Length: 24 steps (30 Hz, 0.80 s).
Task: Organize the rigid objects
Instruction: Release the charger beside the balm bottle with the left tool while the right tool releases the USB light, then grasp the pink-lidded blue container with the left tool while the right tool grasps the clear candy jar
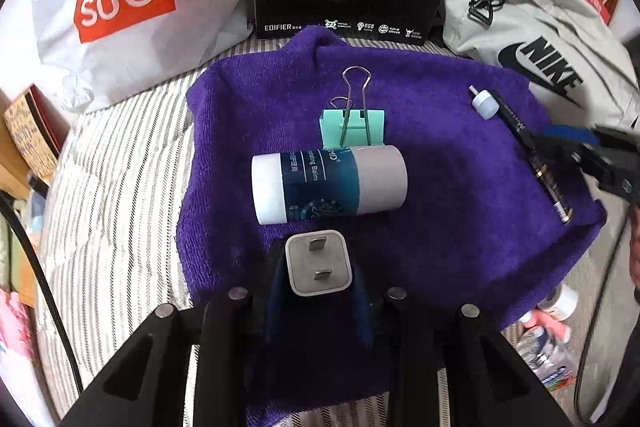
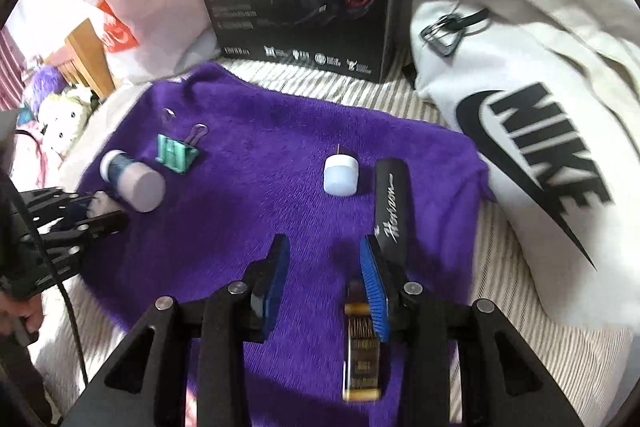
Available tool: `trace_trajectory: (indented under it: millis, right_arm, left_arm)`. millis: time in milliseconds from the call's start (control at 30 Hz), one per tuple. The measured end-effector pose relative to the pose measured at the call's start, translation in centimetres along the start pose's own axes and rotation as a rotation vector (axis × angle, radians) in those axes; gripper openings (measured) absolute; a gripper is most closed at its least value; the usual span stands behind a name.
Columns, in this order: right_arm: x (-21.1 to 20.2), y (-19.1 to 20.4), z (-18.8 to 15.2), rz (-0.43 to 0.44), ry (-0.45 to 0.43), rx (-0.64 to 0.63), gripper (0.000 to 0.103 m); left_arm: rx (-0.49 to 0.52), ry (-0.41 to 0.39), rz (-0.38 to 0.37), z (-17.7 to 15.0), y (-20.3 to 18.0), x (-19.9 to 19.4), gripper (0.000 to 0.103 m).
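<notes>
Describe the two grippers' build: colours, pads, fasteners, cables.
Both are matte black plastic with triangular cutouts in the linkage arms and round silver pivot pins. The right gripper has ribbed blue pads. The left gripper has darker blue pads. A black cable runs beside the left one.

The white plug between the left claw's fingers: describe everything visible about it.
The plug is a small white cube-shaped charger with rounded corners, plastic by the look of it. Its flat face points at the left wrist camera and bears two short metal prongs. The left claw is shut on it, blue pads pressing both sides, holding it just above the purple towel, close in front of the balm tube. Its back is hidden. The right wrist view blurs it.
</notes>
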State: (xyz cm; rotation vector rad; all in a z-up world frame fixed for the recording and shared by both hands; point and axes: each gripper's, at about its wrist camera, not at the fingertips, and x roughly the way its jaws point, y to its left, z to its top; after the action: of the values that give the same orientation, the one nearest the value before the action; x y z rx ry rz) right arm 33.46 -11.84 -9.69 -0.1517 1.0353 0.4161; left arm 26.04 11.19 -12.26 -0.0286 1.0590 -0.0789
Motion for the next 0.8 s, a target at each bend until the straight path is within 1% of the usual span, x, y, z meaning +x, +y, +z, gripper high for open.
trace_trajectory:
  millis: [33, 100, 133, 167, 267, 367, 467, 600, 700, 733, 800]
  right_arm:
    - [-0.7, -0.2, -0.4, 0.007, -0.010, 0.009, 0.037]
    - [-2.0, -0.5, -1.2, 0.024, -0.022, 0.027, 0.037]
    - [-2.7, -0.6, -1.7, 0.028, -0.030, 0.033, 0.037]
    - [-3.4, -0.7, -2.1, 0.027, -0.041, 0.038, 0.037]
    - [-5.5, -0.9, -3.6, 0.033, -0.066, 0.049, 0.038]
    - [-7.2, -1.1, -5.2, 0.052, -0.087, 0.066, 0.045]
    - [-8.1, -1.4, -6.6, 0.043, -0.095, 0.085, 0.046]
    - [-9.0, -2.2, -8.4, 0.055, -0.111, 0.145, 0.046]
    - [-9.2, -2.6, -9.5, 0.086, -0.116, 0.201, 0.046]
    - [-9.2, -2.5, -9.8, 0.089, -0.115, 0.208, 0.046]
    - [-9.3, -2.5, -10.6, 0.091, -0.112, 0.219, 0.046]
  left_arm:
    - [-0.005, 0.002, -0.014, 0.0, 0.1, 0.0, 0.034]
    - [-0.003, 0.013, -0.035, -0.1, 0.0, -0.1, 0.044]
    - [0.002, 0.018, -0.037, -0.2, -0.2, -0.1, 0.047]
    - [0.008, 0.022, -0.036, -0.3, -0.4, -0.2, 0.052]
    - [0.011, 0.017, -0.001, -0.8, -1.0, -0.8, 0.054]
    - [0.035, -0.029, 0.033, -2.1, -1.9, -2.9, 0.054]
    - [0.049, -0.063, 0.039, -3.9, -2.6, -5.0, 0.054]
    - [0.053, -0.059, -0.034, -7.3, -4.7, -7.1, 0.054]
    - [0.074, -0.035, -0.086, -9.5, -7.1, -7.9, 0.054]
    - [0.077, -0.035, -0.098, -9.9, -7.8, -8.0, 0.054]
    - [0.093, -0.023, -0.145, -10.8, -9.3, -7.8, 0.054]
